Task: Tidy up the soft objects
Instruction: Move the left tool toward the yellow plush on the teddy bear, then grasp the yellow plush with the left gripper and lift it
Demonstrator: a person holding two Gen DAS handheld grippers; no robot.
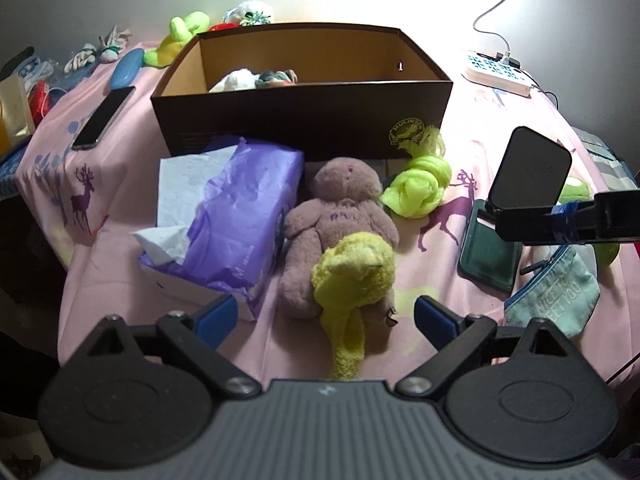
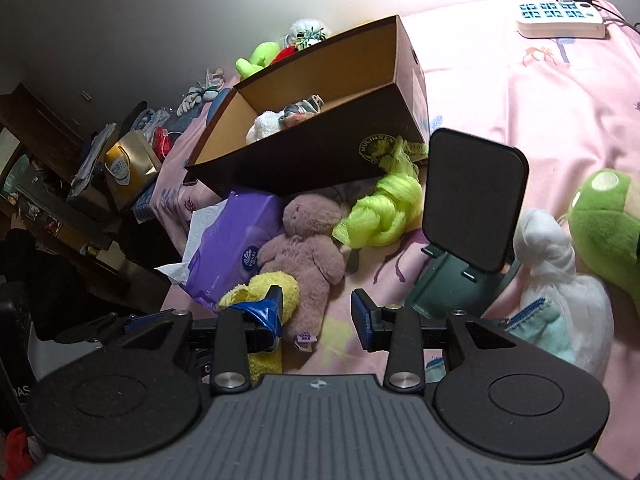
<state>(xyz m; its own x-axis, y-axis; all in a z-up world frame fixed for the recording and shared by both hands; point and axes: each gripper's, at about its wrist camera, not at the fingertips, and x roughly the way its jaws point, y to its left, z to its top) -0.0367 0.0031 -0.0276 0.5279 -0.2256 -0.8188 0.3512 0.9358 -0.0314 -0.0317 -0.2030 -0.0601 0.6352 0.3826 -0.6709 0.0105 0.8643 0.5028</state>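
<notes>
A mauve plush bear (image 1: 340,220) lies on the pink cloth before a brown cardboard box (image 1: 304,124); a yellow fuzzy sock (image 1: 352,280) is draped over its legs. A neon green yarn bundle (image 1: 416,184) lies to its right. The box holds a white plush (image 1: 236,80) and a multicoloured soft item (image 1: 276,77). My left gripper (image 1: 324,316) is open, low before the sock. My right gripper (image 2: 318,312) is open just above the bear's (image 2: 308,252) legs, beside the sock (image 2: 264,292). The yarn (image 2: 384,208) and box (image 2: 316,160) lie beyond. A green frog plush (image 2: 608,224) and a white soft bundle (image 2: 560,268) lie right.
A purple tissue pack (image 1: 240,216) sits left of the bear. A black phone stand (image 1: 516,196) and a blue zip pouch (image 1: 556,292) are to the right. A phone (image 1: 104,116), power strip (image 1: 496,72) and more soft toys (image 1: 176,36) lie behind and beside the box.
</notes>
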